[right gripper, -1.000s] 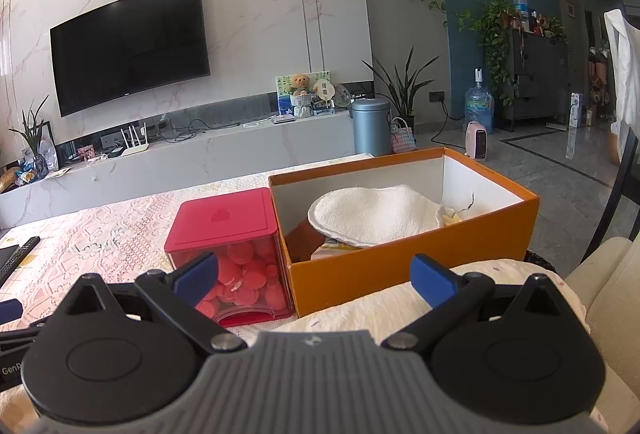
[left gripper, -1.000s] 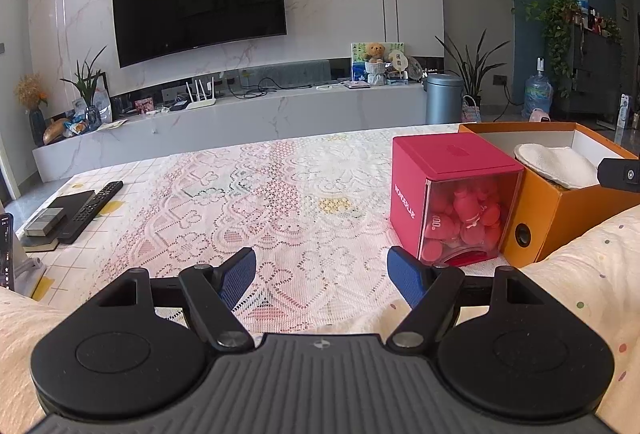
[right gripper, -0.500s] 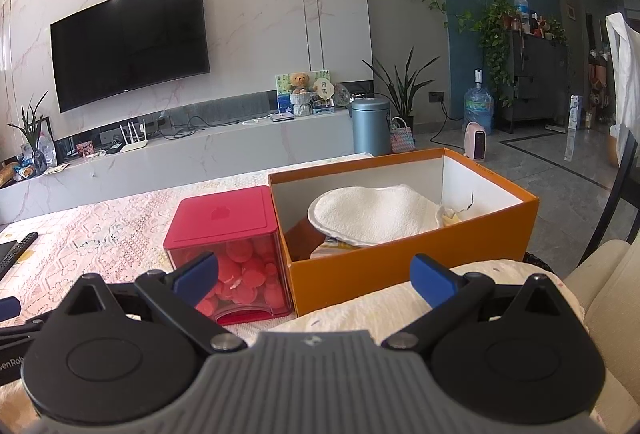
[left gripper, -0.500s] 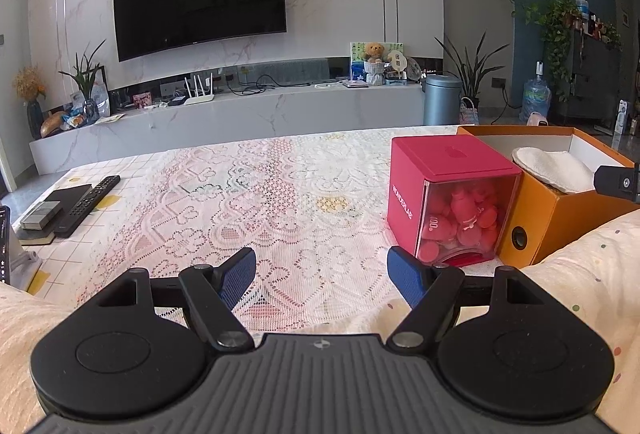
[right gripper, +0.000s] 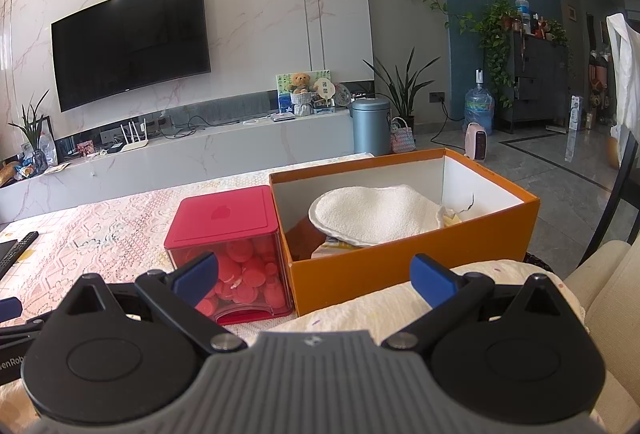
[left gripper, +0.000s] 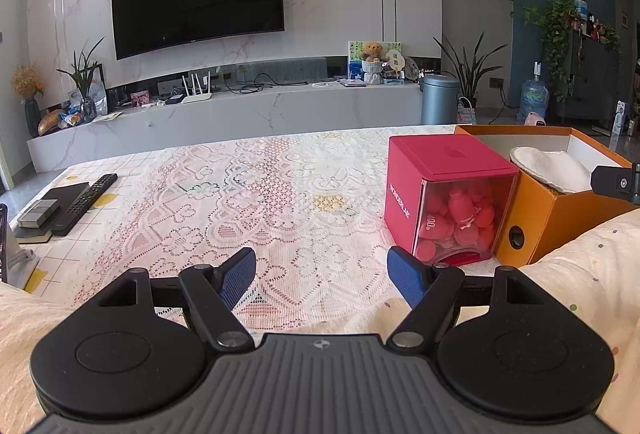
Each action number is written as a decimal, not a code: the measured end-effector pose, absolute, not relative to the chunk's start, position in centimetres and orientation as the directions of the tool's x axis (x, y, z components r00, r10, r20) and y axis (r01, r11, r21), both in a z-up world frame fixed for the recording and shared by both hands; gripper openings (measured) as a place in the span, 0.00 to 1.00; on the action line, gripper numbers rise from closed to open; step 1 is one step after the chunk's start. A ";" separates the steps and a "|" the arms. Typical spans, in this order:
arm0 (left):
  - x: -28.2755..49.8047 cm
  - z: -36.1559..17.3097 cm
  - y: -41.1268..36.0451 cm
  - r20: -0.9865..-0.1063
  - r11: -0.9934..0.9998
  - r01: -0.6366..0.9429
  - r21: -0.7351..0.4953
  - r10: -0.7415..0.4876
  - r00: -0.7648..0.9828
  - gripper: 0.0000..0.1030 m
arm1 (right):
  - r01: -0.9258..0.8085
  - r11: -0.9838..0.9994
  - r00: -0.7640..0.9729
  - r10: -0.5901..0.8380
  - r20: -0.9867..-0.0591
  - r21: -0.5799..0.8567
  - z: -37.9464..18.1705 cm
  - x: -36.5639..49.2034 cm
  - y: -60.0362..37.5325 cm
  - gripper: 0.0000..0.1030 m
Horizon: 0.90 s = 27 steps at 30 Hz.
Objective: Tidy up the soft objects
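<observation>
Both claws are spread wide and hold nothing: my left claw (left gripper: 321, 276) hangs over the lace-covered counter (left gripper: 248, 202), and my right claw (right gripper: 314, 280) hangs above a cream dotted blanket (right gripper: 376, 304) bunched at the near edge. From the right claw, the orange box (right gripper: 404, 262) sits at twelve o'clock with a white towel (right gripper: 372, 214) already inside, and the red container (right gripper: 228, 230) of pink sponges touches its side at eleven o'clock. I judge the blanket to be the next soft thing to put away. Its bulk looks too much for the space left in the box; a shallow pinch could let the fabric slip out, and a dragging fold might shove the red container or tip the box off the counter's edge.
</observation>
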<state>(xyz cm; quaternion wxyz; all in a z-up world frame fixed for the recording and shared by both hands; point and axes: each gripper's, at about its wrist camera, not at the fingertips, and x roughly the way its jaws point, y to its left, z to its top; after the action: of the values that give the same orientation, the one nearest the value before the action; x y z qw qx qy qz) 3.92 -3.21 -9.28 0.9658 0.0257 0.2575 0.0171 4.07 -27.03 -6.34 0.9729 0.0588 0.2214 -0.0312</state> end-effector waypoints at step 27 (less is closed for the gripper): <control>3.7 -9.2 -3.3 -0.500 0.999 -0.020 0.043 0.038 0.865 0.85 | 0.084 0.992 0.899 -0.034 -0.437 0.096 -6.3 4.1 -27.1 0.97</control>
<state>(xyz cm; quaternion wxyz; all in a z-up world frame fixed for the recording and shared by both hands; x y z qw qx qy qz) 3.72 -3.25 -9.21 0.9656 0.0181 0.2591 0.0150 4.15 -27.11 -6.31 0.9727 0.0563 0.2231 -0.0302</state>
